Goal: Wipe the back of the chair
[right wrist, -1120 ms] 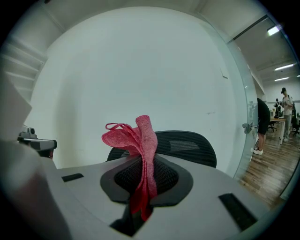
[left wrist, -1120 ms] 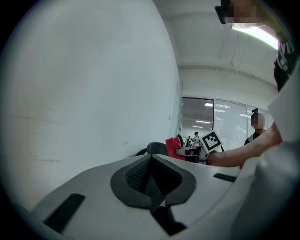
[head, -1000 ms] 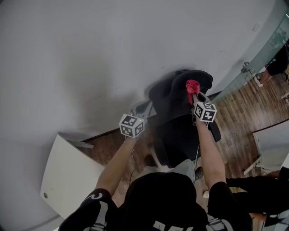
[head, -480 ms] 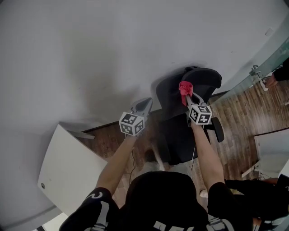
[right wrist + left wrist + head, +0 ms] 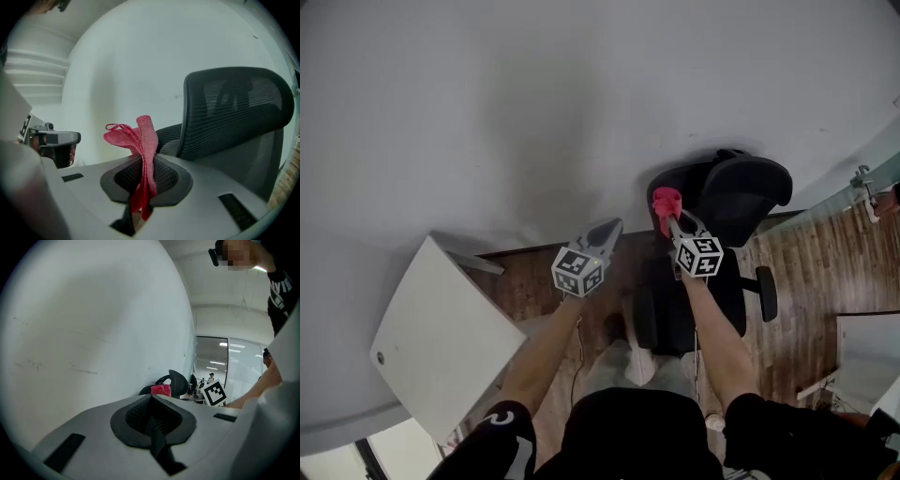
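A black mesh office chair (image 5: 741, 202) stands against the white wall, its back (image 5: 239, 110) filling the right of the right gripper view. My right gripper (image 5: 668, 214) is shut on a red cloth (image 5: 140, 140), whose free end sticks up out of the jaws, just left of the chair back and apart from it. The red cloth (image 5: 665, 202) shows in the head view at the chair's left edge. My left gripper (image 5: 602, 232) is shut and holds nothing, raised left of the chair near the wall; from its own view the chair (image 5: 174, 383) and cloth (image 5: 161, 390) lie far ahead.
A white table top (image 5: 441, 342) lies at the lower left. The white wall (image 5: 534, 112) fills the space ahead. Wooden floor (image 5: 816, 272) and a glass partition (image 5: 872, 178) are on the right. A person stands far off behind glass (image 5: 267, 359).
The view has swung, so the chair sits further right and lower. Both grippers have drifted slightly down; the right one with the cloth has come off the chair back toward its left edge.
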Tool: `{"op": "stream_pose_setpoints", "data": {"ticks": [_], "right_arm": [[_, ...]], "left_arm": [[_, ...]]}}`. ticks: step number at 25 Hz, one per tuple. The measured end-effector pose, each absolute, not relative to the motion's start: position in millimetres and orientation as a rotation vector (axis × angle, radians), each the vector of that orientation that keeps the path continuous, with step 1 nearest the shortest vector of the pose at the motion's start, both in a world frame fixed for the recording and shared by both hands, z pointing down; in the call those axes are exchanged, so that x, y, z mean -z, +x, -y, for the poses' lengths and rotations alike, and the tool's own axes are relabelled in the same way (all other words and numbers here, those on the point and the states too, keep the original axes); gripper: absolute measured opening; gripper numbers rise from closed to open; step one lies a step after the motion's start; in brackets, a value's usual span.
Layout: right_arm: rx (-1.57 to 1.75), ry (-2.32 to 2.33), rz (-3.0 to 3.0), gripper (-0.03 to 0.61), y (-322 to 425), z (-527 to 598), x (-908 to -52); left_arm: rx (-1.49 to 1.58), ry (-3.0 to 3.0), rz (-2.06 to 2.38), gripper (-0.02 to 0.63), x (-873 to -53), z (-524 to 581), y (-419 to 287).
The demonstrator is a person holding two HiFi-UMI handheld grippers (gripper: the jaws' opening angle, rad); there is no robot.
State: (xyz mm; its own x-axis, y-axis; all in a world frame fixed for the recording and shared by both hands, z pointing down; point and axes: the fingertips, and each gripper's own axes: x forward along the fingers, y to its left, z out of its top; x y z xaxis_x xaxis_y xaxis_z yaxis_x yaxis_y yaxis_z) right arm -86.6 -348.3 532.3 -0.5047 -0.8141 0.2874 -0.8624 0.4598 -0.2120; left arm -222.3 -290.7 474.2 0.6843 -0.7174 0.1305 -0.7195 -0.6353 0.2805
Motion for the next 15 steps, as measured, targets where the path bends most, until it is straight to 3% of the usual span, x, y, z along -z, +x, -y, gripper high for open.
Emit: {"op": "stream_pose_setpoints", "data": {"ticks": [15], "right_arm": [[-0.402, 1.275, 2.594, 0.064, -90, 375, -604]], "left_arm": [[-0.003, 2.495, 1.345, 0.025, -533, 277, -219]]}}
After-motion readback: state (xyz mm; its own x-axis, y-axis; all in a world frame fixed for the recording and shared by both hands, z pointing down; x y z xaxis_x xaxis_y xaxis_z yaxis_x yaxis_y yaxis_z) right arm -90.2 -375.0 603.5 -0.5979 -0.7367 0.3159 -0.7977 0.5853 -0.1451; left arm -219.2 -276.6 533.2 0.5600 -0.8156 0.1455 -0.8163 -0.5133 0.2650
